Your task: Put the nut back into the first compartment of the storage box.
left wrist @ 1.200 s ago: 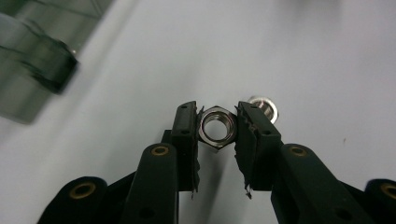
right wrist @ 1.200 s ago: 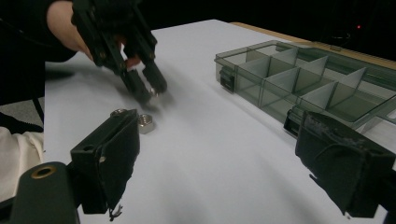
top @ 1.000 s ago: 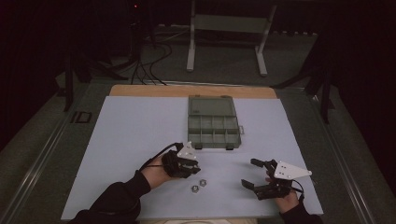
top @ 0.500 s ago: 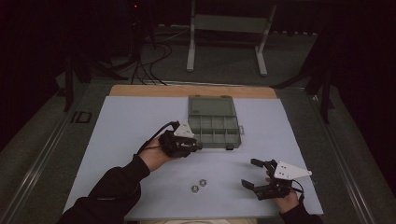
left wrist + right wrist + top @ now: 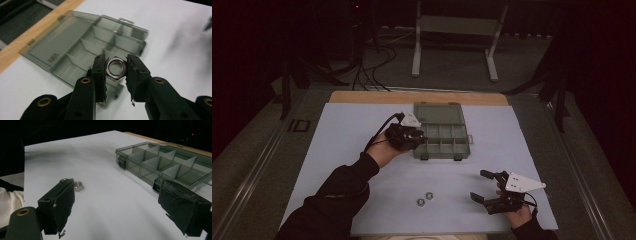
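A grey compartment box (image 5: 443, 133) lies open at the middle back of the white sheet, its lid flat behind it. My left gripper (image 5: 412, 137) hangs over the box's front left corner, shut on a steel hex nut (image 5: 115, 67), which sits just above the box's (image 5: 82, 47) near compartments. Two more hex nuts (image 5: 425, 198) lie on the sheet near the front. My right gripper (image 5: 481, 186) rests at the front right with its jaws wide open and nothing between them. In the right gripper view one nut (image 5: 78, 186) lies past the left jaw.
The white sheet (image 5: 337, 145) covers a wooden table whose back edge (image 5: 417, 97) shows. A metal stand (image 5: 457, 27) and cables lie on the dark floor behind. A person's dark sleeve (image 5: 332, 195) reaches in from the bottom left.
My left gripper has risen from beside the nuts near the front and moved back to the box's front left corner, carrying a nut. The right gripper has stayed put.
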A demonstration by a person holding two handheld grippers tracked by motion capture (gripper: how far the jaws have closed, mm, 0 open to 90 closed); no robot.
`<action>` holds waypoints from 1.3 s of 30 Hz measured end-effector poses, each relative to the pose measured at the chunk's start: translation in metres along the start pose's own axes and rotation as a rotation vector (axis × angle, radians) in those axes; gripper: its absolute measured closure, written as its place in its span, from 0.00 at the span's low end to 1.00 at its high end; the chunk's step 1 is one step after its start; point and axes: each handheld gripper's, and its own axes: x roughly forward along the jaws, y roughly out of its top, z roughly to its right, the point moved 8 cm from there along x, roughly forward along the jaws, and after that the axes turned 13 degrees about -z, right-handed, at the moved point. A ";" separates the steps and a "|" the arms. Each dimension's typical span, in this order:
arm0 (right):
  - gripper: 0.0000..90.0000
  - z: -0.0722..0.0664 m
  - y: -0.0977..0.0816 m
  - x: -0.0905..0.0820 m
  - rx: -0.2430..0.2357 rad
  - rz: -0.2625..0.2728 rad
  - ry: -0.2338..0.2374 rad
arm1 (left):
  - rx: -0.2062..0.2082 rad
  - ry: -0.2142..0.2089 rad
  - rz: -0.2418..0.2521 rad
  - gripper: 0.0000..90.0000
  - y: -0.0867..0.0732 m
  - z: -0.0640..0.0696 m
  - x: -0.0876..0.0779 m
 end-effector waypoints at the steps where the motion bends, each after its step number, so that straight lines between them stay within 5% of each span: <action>1: 0.15 0.000 0.000 0.000 0.000 0.000 0.000 | 0.000 0.000 0.000 0.79 0.000 0.000 0.000; 20: 0.15 0.000 0.000 0.000 0.001 0.001 0.005 | -0.197 0.049 0.003 0.79 0.034 -0.055 0.022; 30: 0.15 0.000 0.000 -0.001 0.001 0.002 0.003 | -0.246 0.050 -0.042 0.79 0.031 -0.073 0.048; 39: 0.15 -0.001 0.000 -0.001 0.004 0.002 0.004 | -0.269 0.038 -0.107 0.79 0.018 -0.076 0.071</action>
